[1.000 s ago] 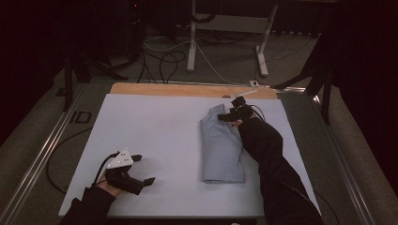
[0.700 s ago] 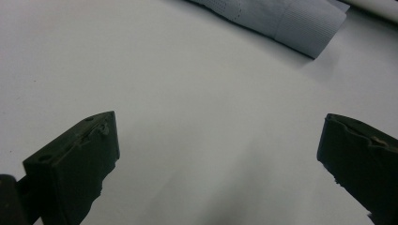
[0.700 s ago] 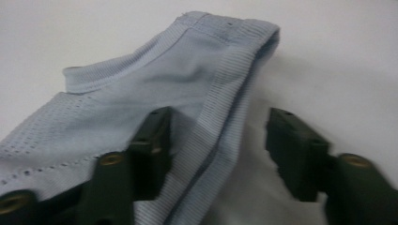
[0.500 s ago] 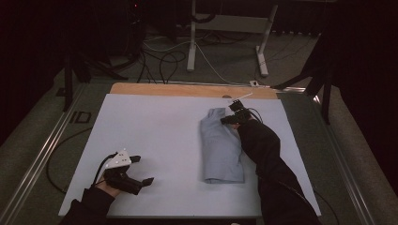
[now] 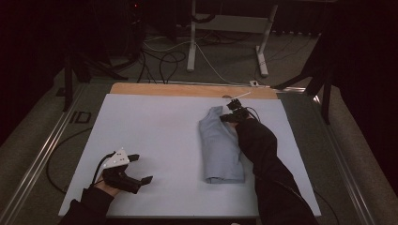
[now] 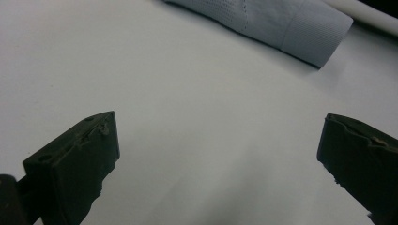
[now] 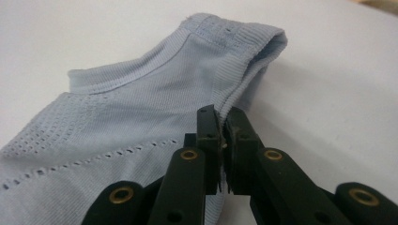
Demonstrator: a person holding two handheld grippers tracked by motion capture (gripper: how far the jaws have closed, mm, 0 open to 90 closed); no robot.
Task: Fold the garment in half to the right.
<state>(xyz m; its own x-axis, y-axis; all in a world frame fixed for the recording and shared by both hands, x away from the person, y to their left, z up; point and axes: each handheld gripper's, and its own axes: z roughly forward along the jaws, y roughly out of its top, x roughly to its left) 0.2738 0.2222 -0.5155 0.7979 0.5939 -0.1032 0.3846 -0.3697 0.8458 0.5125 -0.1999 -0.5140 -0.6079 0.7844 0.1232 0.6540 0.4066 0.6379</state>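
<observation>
Centrally, a white tabletop [image 5: 155, 136] over dim cabled floor [image 5: 159, 61] bears a folded pale-blue knit garment [image 5: 219, 147] at three o'clock, its ribbed edge pinched by the right gripper [image 7: 224, 129], while the left gripper [image 5: 136, 169] gapes empty at seven.

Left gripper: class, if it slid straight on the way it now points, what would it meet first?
Probably the folded light-blue garment. The left gripper, jaws apart, points across bare white table towards the garment's near end; depth is hard to judge, so it might pass just beside it.

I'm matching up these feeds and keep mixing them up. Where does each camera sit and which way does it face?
High view: above the person's side, facing forward and down on the white table; forearms, both grippers.
Left gripper view: on the left gripper, low over the table; jaws apart.
Right gripper view: on the right gripper, jaws pinching cloth.
Shared: the light-blue garment.
</observation>
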